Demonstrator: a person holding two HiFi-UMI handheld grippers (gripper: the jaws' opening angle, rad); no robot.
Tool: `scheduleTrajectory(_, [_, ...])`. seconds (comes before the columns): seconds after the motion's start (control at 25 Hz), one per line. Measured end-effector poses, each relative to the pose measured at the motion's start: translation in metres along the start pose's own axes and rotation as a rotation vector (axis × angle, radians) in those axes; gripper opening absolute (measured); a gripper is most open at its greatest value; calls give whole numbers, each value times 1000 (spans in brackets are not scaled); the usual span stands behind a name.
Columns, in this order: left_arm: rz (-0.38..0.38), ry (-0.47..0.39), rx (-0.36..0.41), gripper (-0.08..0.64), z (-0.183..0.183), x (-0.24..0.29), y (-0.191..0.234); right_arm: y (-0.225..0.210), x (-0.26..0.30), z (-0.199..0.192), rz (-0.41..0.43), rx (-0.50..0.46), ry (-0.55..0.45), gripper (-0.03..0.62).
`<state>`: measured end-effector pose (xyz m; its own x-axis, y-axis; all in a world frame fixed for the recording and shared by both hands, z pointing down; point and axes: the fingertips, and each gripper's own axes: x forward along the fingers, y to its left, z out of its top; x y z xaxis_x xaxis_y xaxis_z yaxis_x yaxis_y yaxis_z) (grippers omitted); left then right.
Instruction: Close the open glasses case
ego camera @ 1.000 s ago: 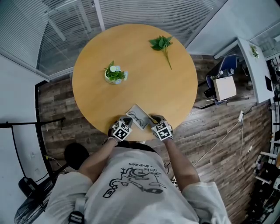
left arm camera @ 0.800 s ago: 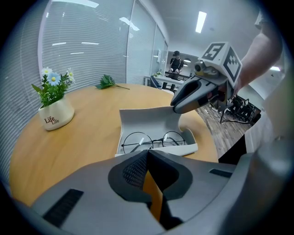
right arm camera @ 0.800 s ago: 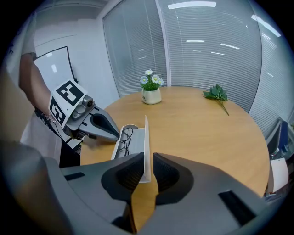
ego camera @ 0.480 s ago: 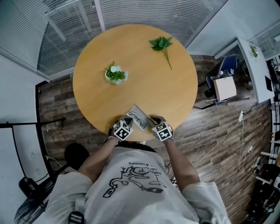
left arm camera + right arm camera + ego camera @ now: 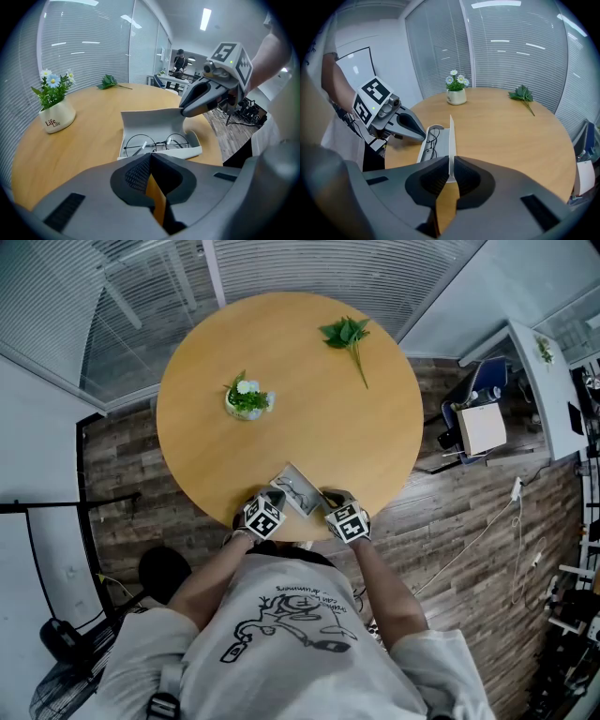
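Note:
An open grey glasses case (image 5: 298, 491) lies near the round table's front edge, with its lid standing up. Round wire glasses (image 5: 157, 142) rest in its tray. In the right gripper view the lid (image 5: 451, 136) shows edge-on, and my right gripper (image 5: 451, 161) is shut on its near end. From the left gripper view, the right gripper (image 5: 183, 111) pinches the lid's right corner. My left gripper (image 5: 151, 157) is shut with nothing in it, its tip against the tray's front wall. In the head view the left gripper (image 5: 275, 498) and right gripper (image 5: 328, 495) flank the case.
A white pot of flowers (image 5: 247, 399) stands left of the table's (image 5: 281, 427) middle, and a green leafy sprig (image 5: 349, 337) lies at the far right. The table's edge runs just behind the case, at my body. Window blinds lie beyond the table.

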<state>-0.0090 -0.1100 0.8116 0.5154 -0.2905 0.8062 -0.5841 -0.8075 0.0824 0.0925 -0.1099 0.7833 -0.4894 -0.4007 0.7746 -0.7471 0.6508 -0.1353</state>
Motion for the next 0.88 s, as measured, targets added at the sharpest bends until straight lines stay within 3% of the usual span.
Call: scheduleTrajectory(0.88, [-5,12,-25,20,0,2,-1,13,-1,-1,1,-31,-12,55])
